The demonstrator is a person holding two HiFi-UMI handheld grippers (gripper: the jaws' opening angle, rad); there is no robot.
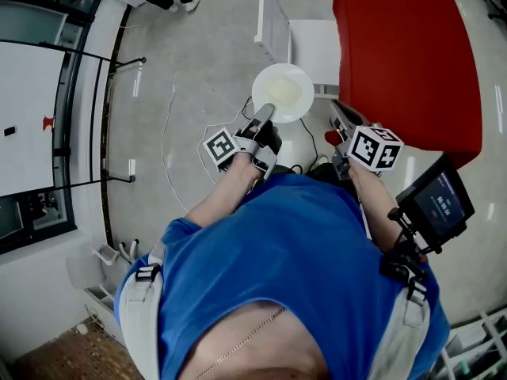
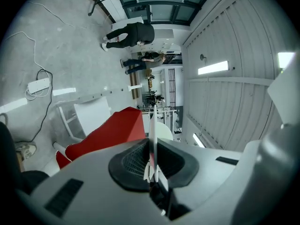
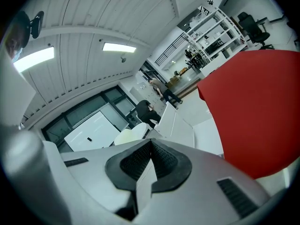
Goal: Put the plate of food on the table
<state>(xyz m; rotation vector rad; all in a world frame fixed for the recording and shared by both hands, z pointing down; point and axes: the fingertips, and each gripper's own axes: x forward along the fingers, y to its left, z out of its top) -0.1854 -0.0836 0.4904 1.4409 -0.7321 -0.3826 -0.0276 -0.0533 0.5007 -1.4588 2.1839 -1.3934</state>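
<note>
I hold my left gripper (image 1: pixel 265 117) out almost level, its jaws clamped on the rim of the plate (image 1: pixel 283 92), which hangs just left of the red table (image 1: pixel 412 54). My right gripper (image 1: pixel 339 119) is closed on nothing beside the table.

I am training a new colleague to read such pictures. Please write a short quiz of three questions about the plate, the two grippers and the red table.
1. Multiple choice: which gripper grips the plate by its rim? A) the left one B) the right one C) both
2. True or false: the plate already rests on the red table.
3. Fill in: the right gripper has its jaws ____, with nothing between them.

Key
1. A: the left gripper is shut on the rim.
2. False: the plate is held in the air beside the table.
3. shut
</note>
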